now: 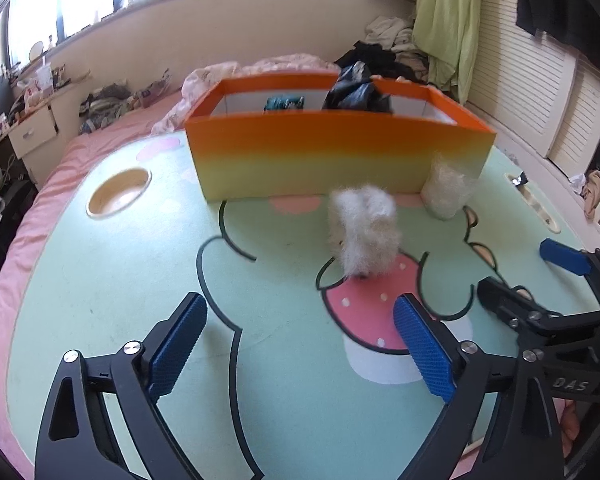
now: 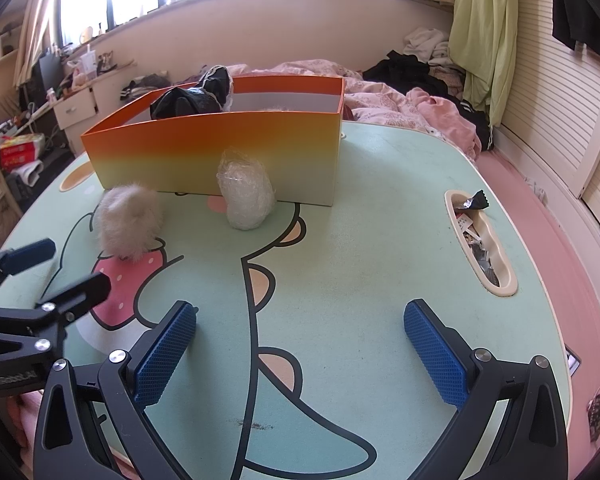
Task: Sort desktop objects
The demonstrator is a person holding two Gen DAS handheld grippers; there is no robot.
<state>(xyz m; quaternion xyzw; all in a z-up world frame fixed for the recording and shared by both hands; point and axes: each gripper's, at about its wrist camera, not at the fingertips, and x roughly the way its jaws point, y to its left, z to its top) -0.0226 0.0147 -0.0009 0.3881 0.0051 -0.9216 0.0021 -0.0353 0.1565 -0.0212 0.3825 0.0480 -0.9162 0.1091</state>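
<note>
A white fluffy fur object [image 1: 364,232] stands on the green cartoon table [image 1: 120,280], ahead of my left gripper [image 1: 300,340], which is open and empty. A clear plastic-wrapped white bundle [image 1: 446,190] leans against the orange-yellow box [image 1: 332,152]. The box holds a black crumpled bag [image 1: 358,90] and a dark teal item [image 1: 284,103]. In the right wrist view my right gripper [image 2: 300,350] is open and empty over the table [image 2: 380,260]; the fur object [image 2: 130,222] and the bundle [image 2: 246,194] lie ahead left, before the box [image 2: 220,152].
A round cup recess [image 1: 118,196] sits at the table's left. An oblong side tray [image 2: 480,242] with wrappers is at the right. The table stands on a pink bed with clothes piled behind. The other gripper [image 1: 560,280] shows at the right edge of the left wrist view.
</note>
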